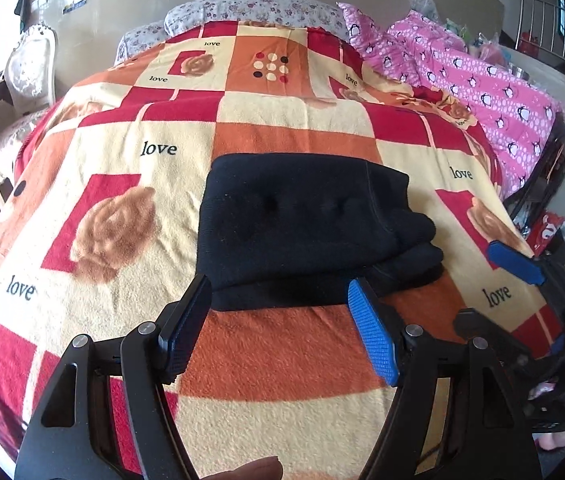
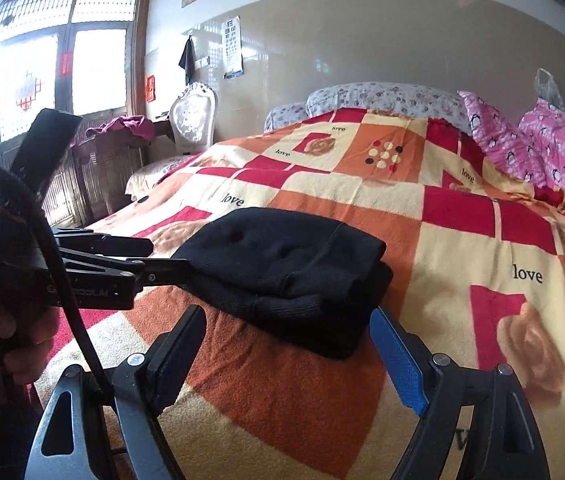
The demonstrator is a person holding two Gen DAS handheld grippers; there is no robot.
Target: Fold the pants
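In the left wrist view, the black pants (image 1: 306, 224) lie folded into a thick stack on the patterned blanket (image 1: 130, 160) that covers the bed. The left gripper (image 1: 282, 328) hangs just short of the pants' near edge, its fingers (image 1: 374, 332) spread wide with nothing between them. The right gripper (image 1: 516, 258) shows just right of the pants. In the right wrist view, the pants (image 2: 282, 264) sit mid-blanket, the right gripper (image 2: 288, 354) near their near edge with wide, empty fingers (image 2: 398, 360); the left gripper (image 2: 162, 264) reaches to the pants' left edge.
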